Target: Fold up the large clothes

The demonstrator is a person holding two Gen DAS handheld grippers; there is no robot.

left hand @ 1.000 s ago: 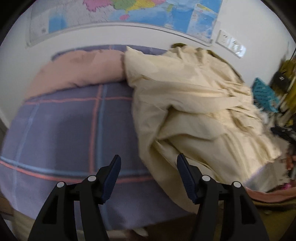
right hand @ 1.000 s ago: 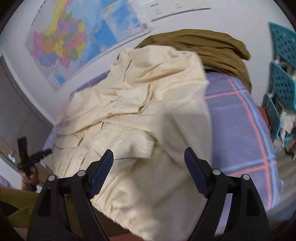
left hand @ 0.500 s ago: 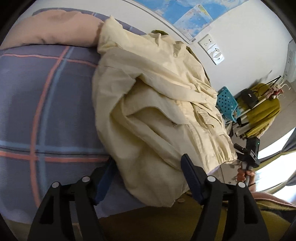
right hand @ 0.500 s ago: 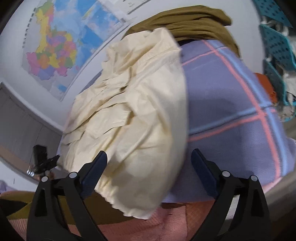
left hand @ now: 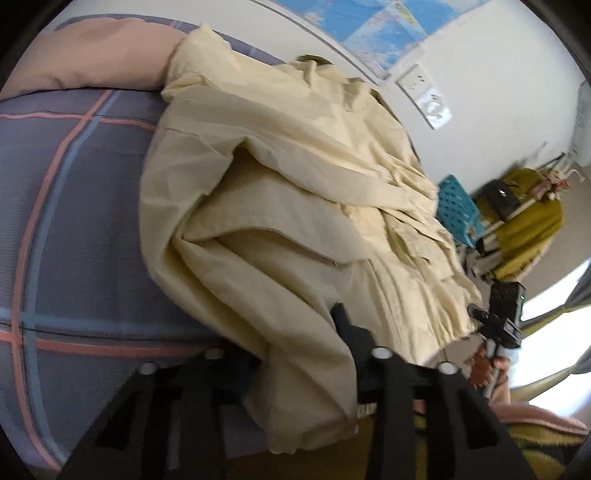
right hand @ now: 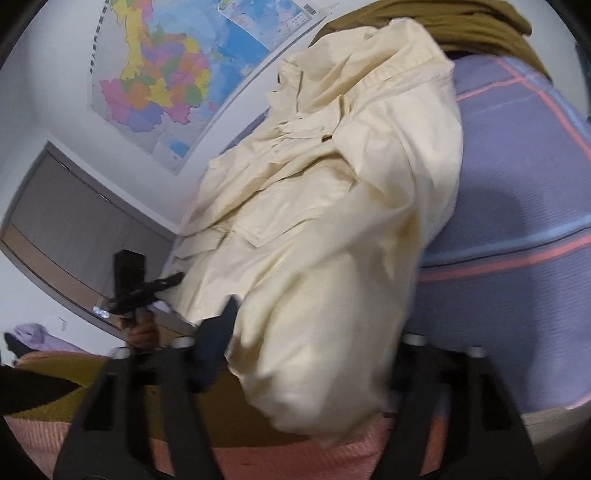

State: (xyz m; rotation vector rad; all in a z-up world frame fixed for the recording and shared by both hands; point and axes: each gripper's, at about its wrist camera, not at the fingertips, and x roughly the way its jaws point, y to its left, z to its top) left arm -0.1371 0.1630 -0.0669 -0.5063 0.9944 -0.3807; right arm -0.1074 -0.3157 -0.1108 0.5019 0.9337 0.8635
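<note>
On the bed (left hand: 66, 206), over its purple checked cover, lies a cream jacket (left hand: 295, 206), crumpled, its hem hanging off the near edge at 6 o'clock in both views. A pink pillow (left hand: 92, 55) lies at 11 o'clock in the left wrist view, touching the jacket's far corner.

The left gripper (left hand: 291, 354) has just been closing. The jacket's lower left corner lies between its jaws; its right finger (left hand: 343, 325) rests against the cloth, and the other finger is hidden under the fold. The jaws stand narrow on the cloth and seem to pinch it.

The right gripper (right hand: 310, 350) has also just been closing, with a thick bunch of the jacket's hem (right hand: 325, 332) filling the gap. Its left finger (right hand: 221, 328) presses the cloth's side; the right one is covered by it. The jaws stand about half wide around the bunch.

Each view shows the other gripper at the jacket's far hem corner, at 4 o'clock from the left wrist and at 8 o'clock from the right. A map (right hand: 162, 74) hangs on the wall at 11 o'clock in the right wrist view, and an olive cloth (right hand: 461, 22) lies beyond the jacket at 1 o'clock.
</note>
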